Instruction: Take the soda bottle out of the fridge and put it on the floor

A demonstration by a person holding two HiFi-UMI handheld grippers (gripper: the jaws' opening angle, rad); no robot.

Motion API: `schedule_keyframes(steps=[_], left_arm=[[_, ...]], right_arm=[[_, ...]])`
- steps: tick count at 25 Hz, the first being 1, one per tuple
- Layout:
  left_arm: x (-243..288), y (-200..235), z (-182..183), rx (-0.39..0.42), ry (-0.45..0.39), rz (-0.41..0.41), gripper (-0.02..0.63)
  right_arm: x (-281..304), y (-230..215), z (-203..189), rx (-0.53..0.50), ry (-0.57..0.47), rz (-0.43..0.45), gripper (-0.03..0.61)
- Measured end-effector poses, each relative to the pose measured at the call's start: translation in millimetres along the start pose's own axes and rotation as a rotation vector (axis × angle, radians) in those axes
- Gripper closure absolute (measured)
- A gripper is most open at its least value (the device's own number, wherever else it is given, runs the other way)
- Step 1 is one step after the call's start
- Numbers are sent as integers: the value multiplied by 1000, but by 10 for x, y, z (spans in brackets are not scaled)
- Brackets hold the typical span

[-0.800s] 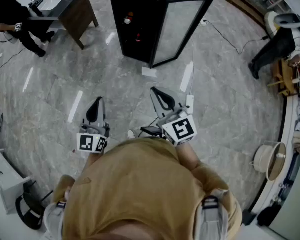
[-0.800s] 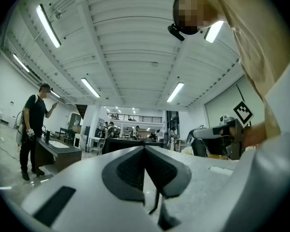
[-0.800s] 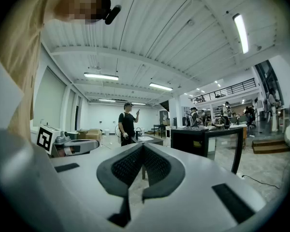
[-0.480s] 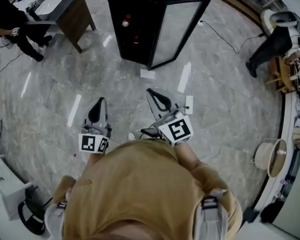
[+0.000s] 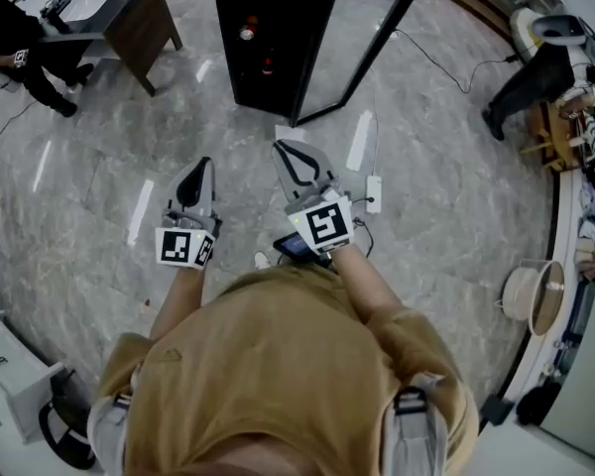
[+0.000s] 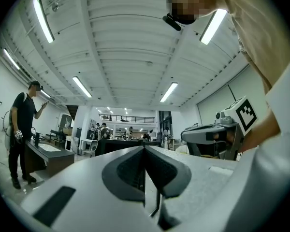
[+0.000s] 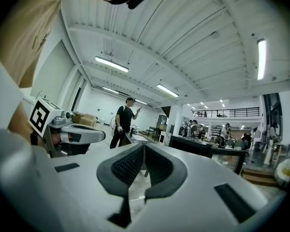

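Note:
The black fridge [image 5: 278,38] stands on the marble floor ahead, its glass door [image 5: 352,43] swung open to the right. Inside I see a bottle with a pale cap [image 5: 248,32] on an upper shelf and a red item [image 5: 268,65] below it. My left gripper [image 5: 200,163] is shut and empty, held level in front of me, short of the fridge. The right gripper [image 5: 282,148] is also shut with nothing in it, slightly further forward, near the foot of the door. In each gripper view the jaws meet: left gripper [image 6: 145,149], right gripper [image 7: 144,146].
A dark desk with a white top [image 5: 129,8] stands at the upper left, a person in black [image 5: 20,28] beside it. A paper sheet [image 5: 290,132] and a power strip [image 5: 374,193] with its cable lie on the floor near the door. Furniture and a fan [image 5: 535,310] line the right edge.
The view has moved closer to the fridge. Both grippers have gone forward toward it, the right one further, and stay shut.

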State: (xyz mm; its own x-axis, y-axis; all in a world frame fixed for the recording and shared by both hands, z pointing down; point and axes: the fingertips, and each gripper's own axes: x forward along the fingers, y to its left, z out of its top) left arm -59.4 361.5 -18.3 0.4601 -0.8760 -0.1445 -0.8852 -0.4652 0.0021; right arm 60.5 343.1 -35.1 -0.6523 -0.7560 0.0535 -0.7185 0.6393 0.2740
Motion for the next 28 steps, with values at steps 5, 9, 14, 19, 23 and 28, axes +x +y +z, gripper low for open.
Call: schedule_keyframes(steps=[5,9,14,19,23,28], left_arm=[[148,74,-49,17,9,2,612],[274,53,-141,20,29,-14,612],[655,147,-351,19,65,-21,612],[1238,236,-525,23,115,-16,612],[1756,359,-562,19,132,-2,612],[2375,487,-707,10,158,43,612]], right_arm=[[165,-40,14,-44,-11,-13,591],[258,-150,-47,-54,-8,-16,591],[580,-444,-218,-51,-17,8,591],[979,-916,-369,-40,-31,42,591],[1277,-1355,-467,-35,-27,60,591],[1573,-1868,-723,-14,-1,95,591]])
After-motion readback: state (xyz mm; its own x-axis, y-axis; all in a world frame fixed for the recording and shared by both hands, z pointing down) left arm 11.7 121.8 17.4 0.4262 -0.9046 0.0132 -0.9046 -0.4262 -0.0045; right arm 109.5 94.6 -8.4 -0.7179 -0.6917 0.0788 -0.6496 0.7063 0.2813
